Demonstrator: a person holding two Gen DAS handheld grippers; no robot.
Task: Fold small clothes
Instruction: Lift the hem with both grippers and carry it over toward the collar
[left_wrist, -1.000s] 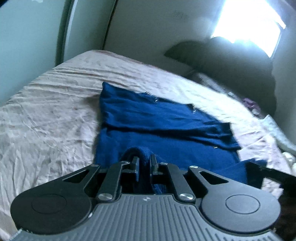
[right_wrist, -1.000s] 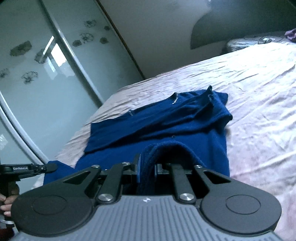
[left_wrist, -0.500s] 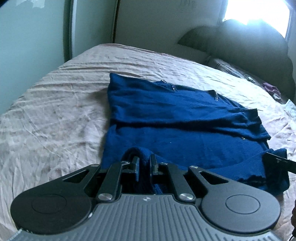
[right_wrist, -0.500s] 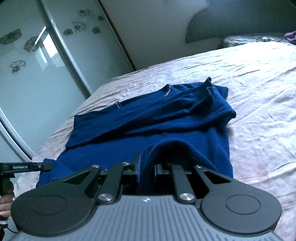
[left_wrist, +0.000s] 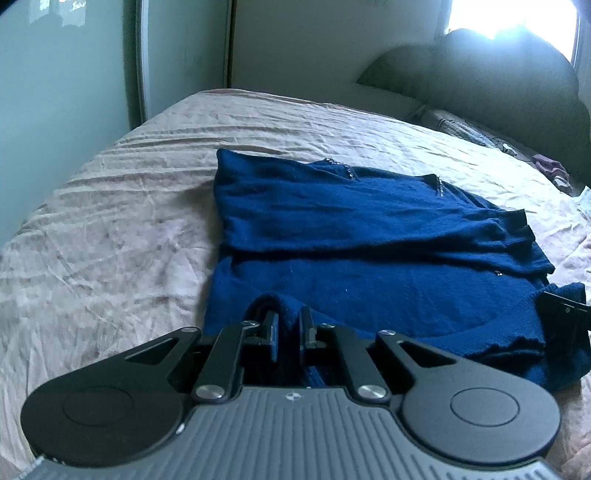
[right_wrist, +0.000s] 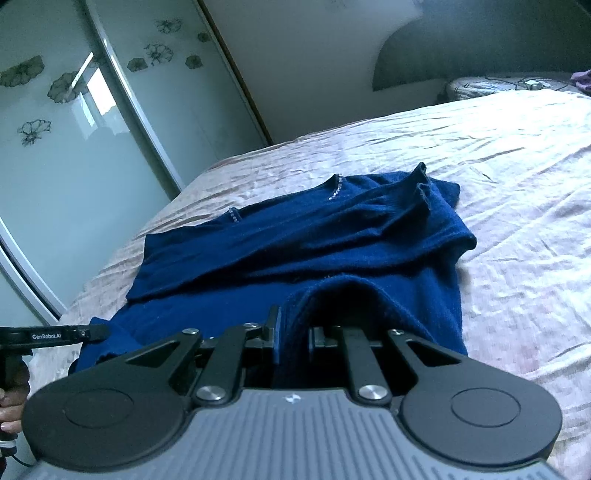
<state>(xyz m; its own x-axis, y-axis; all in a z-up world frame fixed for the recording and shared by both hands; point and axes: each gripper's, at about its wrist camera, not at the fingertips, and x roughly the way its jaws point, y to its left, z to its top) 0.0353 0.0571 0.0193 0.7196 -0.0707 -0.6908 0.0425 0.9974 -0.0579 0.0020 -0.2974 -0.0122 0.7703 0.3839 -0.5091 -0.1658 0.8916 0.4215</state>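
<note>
Broadly, largest first:
Bed: the pinkish, wrinkled bedspread (left_wrist: 110, 229) (right_wrist: 517, 206) fills both views, with a dark headboard (left_wrist: 491, 81) at the far end and a patterned pillow (right_wrist: 509, 85) beneath it.
Wardrobe: sliding glass doors with a flower print (right_wrist: 66, 122) stand beside the bed.
Sweater, look: a navy blue knit sweater (left_wrist: 362, 236) (right_wrist: 295, 240) lies spread on the bedspread, its sleeves folded across the body and small sparkly beads along the neckline at its far end.
Sweater, place: most of it lies flat ahead of both grippers; the near hem edge is lifted off the bed and gathered up into the two tools.
Left gripper (left_wrist: 287, 328): the fingers are drawn close, pinching a raised ridge of the near hem between them, at the sweater's left corner.
Right gripper (right_wrist: 293, 334): the fingers are narrowed onto a thicker hump of hem fabric, which arches up over the right finger.
Cross views: the right gripper's tip shows at the left camera's right edge against the hem; the left gripper, labelled GenRobot.AI, shows at the right camera's left edge, its tip touching the hem corner.
</note>
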